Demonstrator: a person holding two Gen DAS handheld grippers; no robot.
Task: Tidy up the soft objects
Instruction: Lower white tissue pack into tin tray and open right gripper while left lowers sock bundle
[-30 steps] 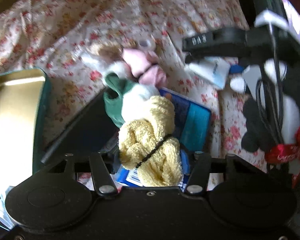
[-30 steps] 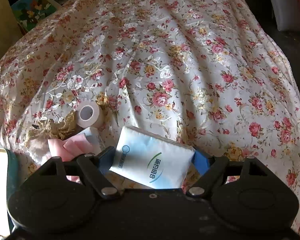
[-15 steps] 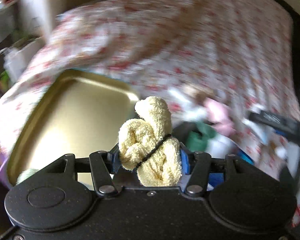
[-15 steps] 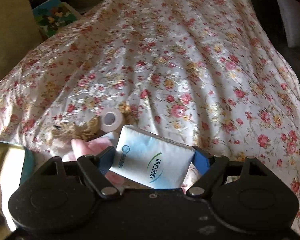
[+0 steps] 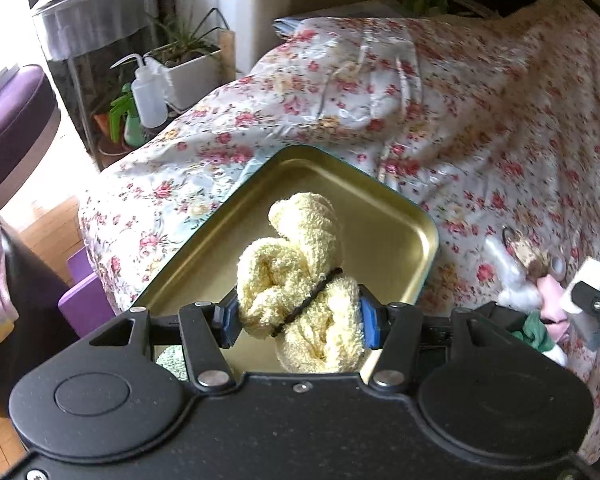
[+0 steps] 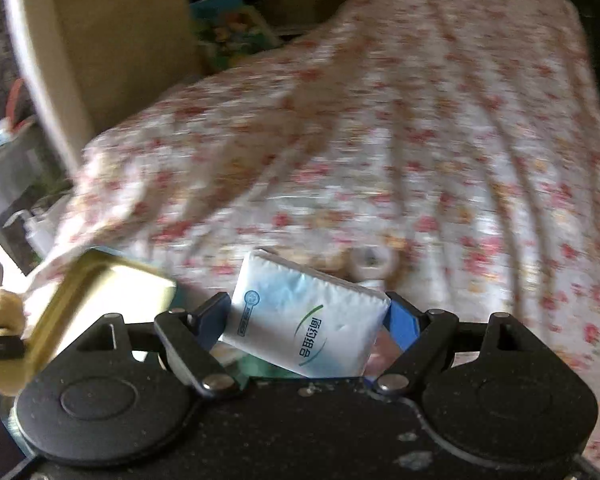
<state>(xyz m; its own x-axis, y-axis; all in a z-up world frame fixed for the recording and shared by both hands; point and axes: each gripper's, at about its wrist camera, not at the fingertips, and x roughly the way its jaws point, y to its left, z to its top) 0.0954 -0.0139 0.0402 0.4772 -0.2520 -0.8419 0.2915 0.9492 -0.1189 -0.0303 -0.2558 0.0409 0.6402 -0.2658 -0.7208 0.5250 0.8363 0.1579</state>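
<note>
Left wrist view: the left gripper (image 5: pixel 298 316) has its jaws clamped on a yellow towel (image 5: pixel 300 280), knotted and bound by a black band (image 5: pixel 308 304); the towel hangs over a gold tin (image 5: pixel 416 232) that sits on the floral bedspread (image 5: pixel 480 120); whether the towel touches the tin floor cannot be told; a pale speckled thing (image 5: pixel 172 360) shows in the tin's near corner behind the gripper's left finger, too hidden to name; at the right edge lie a pink cloth (image 5: pixel 552 292), a green cloth (image 5: pixel 534 330) and white fluff (image 5: pixel 516 292) close together; beyond the bed stand a squeeze bottle (image 5: pixel 148 96) and a planter (image 5: pixel 192 72).

Right wrist view, blurred: the right gripper (image 6: pixel 306 320) has its jaws clamped on a tissue pack (image 6: pixel 308 316), held tilted above the bedspread (image 6: pixel 420 120); the tin (image 6: pixel 100 292) lies low at left, the towel (image 6: pixel 0 308) at the left edge beside it; a tape roll (image 6: pixel 372 260) lies just past the pack.
</note>
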